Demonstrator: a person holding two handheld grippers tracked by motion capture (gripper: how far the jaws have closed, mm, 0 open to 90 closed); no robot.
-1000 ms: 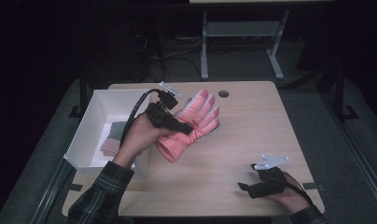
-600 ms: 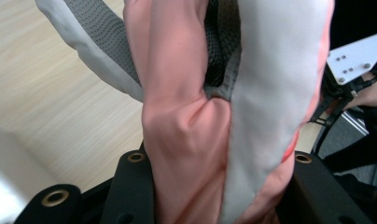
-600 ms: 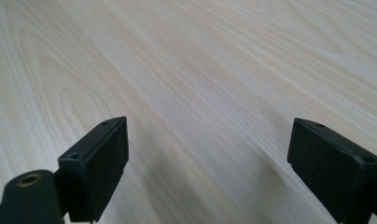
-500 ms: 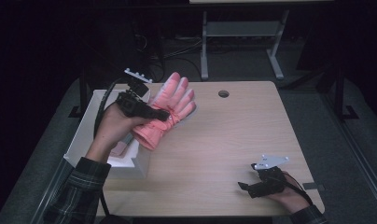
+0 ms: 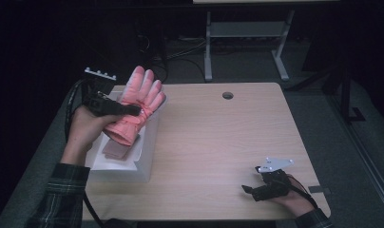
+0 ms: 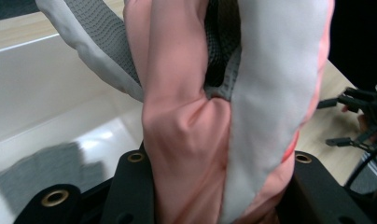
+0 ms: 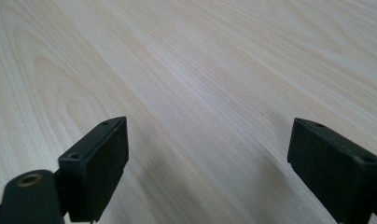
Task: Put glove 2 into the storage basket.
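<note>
We hold a pink glove [image 5: 135, 107] clamped in our left gripper [image 5: 115, 108], raised above the white bin [image 5: 141, 156] at the table's [image 5: 228, 152] left edge. Our right gripper [image 5: 256, 189] rests on the table, jaws apart and empty.

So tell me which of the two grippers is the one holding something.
The left gripper, at the table's left above the white bin: its jaws pinch the pink glove. The right gripper rests open on the table.
</note>
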